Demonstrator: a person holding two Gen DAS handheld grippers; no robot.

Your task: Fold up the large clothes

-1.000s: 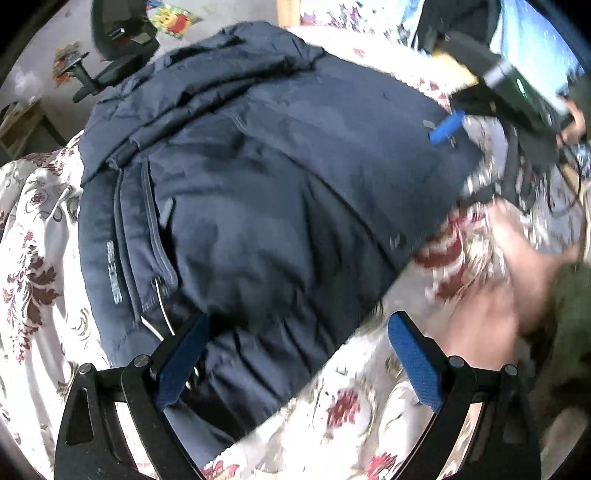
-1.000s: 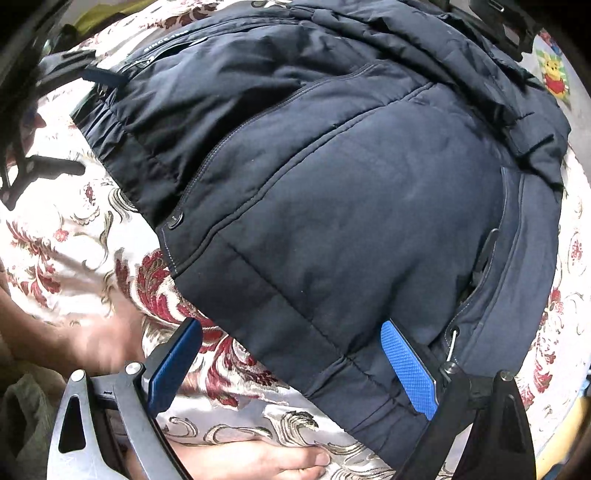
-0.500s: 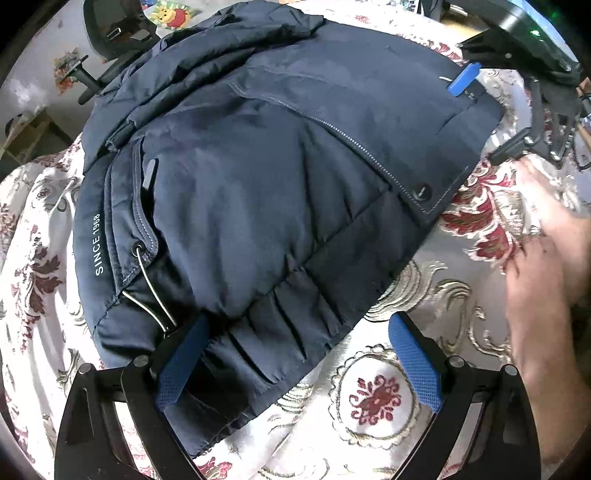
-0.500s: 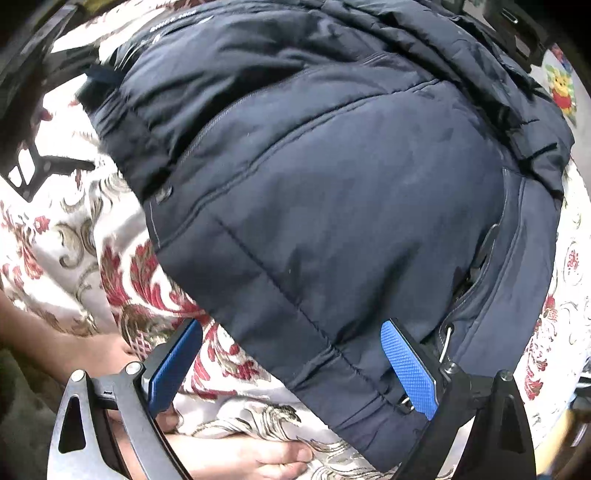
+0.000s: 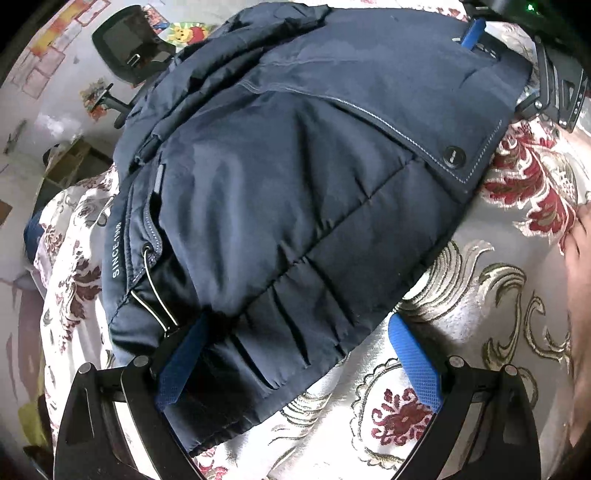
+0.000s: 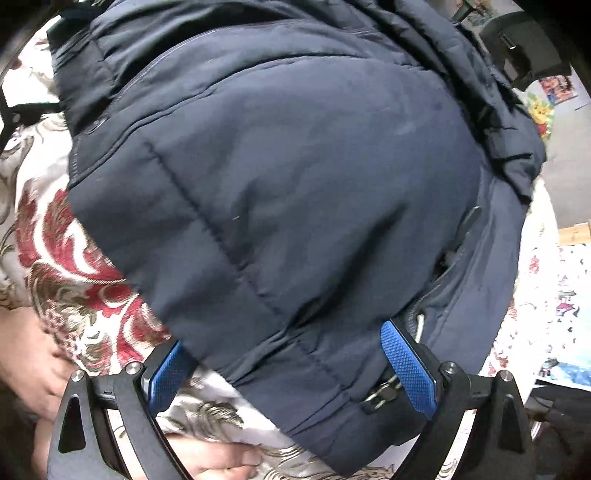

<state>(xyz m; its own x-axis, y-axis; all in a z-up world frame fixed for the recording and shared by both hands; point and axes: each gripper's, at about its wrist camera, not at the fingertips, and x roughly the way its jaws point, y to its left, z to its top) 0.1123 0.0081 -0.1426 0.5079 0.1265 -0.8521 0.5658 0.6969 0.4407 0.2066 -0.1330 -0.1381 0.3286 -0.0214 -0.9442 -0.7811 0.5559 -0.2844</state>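
Note:
A large dark navy padded jacket (image 5: 295, 192) lies on a white cloth with a red and gold floral pattern (image 5: 480, 295). My left gripper (image 5: 295, 362) is open with its jaws wide; the jacket's hem corner lies between its blue pads. A wire binder clip (image 5: 155, 291) sits on the hem by the left pad. My right gripper (image 6: 291, 369) is open too, with the opposite hem of the jacket (image 6: 295, 184) between its pads. The right gripper also shows at the far top right of the left wrist view (image 5: 476, 29).
A black office chair (image 5: 136, 44) stands beyond the jacket. A bare hand (image 6: 33, 373) rests on the cloth at the lower left of the right wrist view, and another hand (image 5: 580, 280) shows at the right edge of the left wrist view.
Both grippers have moved in closer over the jacket's hem, and the jacket fills more of each view. Both stayed open.

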